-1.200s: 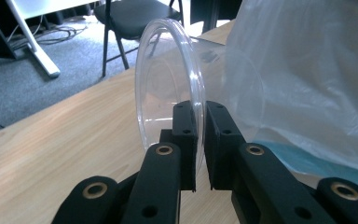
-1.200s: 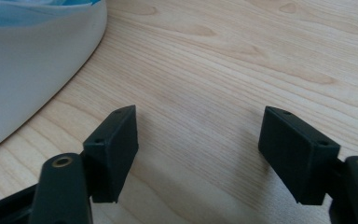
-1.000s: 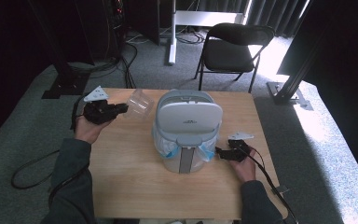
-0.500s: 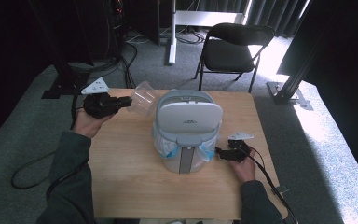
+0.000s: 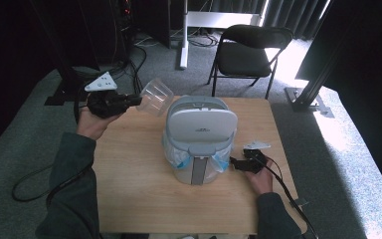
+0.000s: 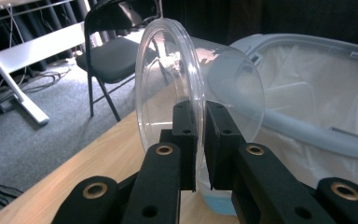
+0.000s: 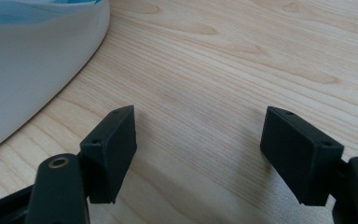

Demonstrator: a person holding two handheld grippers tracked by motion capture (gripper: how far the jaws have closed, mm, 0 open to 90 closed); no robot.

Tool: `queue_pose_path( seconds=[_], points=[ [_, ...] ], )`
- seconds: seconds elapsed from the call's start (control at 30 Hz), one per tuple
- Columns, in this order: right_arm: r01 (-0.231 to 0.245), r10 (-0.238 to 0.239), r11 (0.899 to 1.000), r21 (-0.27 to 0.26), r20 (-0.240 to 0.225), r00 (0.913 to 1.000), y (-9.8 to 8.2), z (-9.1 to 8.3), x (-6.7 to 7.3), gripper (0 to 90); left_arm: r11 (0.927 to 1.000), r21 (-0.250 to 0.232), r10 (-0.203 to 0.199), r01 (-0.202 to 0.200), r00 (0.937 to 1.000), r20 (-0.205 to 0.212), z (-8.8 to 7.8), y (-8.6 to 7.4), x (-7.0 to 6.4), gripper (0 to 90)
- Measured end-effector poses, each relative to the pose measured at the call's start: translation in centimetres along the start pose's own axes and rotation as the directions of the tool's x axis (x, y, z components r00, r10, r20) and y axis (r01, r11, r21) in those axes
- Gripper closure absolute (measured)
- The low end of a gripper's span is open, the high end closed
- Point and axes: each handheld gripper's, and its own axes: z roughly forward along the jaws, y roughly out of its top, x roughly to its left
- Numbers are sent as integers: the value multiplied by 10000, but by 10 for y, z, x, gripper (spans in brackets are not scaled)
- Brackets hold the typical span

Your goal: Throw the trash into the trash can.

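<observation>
The clear plastic cup (image 5: 155, 96) sits in the upper left of the high view, off the table (image 5: 139, 199) and tipped on its side, mouth turned toward the bin. The left gripper (image 5: 135, 99) has it by the rim: in the left gripper view the two black jaws stand nearly together, clamped on the cup's (image 6: 186, 88) thin wall, one pad inside and one outside.

By my reading this is the carry, with the cup on its way to be dropped in the grey bin (image 5: 200, 139) at centre frame (lid tipped up, white liner showing behind the cup in the left gripper view). The next move calls for bringing the cup across over the open mouth, high enough to clear the rim, then parting the jaws so it falls into the liner.

The left hand (image 5: 93, 123) is raised at the table's far left corner, forearm coming up from the lower left, gripper pointing level toward the bin. The right gripper (image 5: 235, 163) rests low on the wood just beside the bin's base, right of centre, its jaws wide apart with nothing between them.
</observation>
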Motion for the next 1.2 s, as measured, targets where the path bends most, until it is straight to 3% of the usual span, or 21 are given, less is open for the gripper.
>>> queue_pose_path(
  seconds=[0.57, 0.87, 1.2],
  points=[
    [9, -9, 10000, 1, -21, 10000, 0, 0, 0, 259, 9979, -335, 565, -553, 9978, 348, -6, 35, -12, 839],
    [12, -12, 10000, 0, -27, 10000, 0, 0, 0, 259, 9950, -508, 904, -862, 9921, 866, -3, 49, -23, 839],
    [19, -19, 10000, -2, -48, 10000, 0, 0, 1, 259, 9934, -793, 938, -826, 9843, 1493, 5, 55, -31, 838]
  ],
)
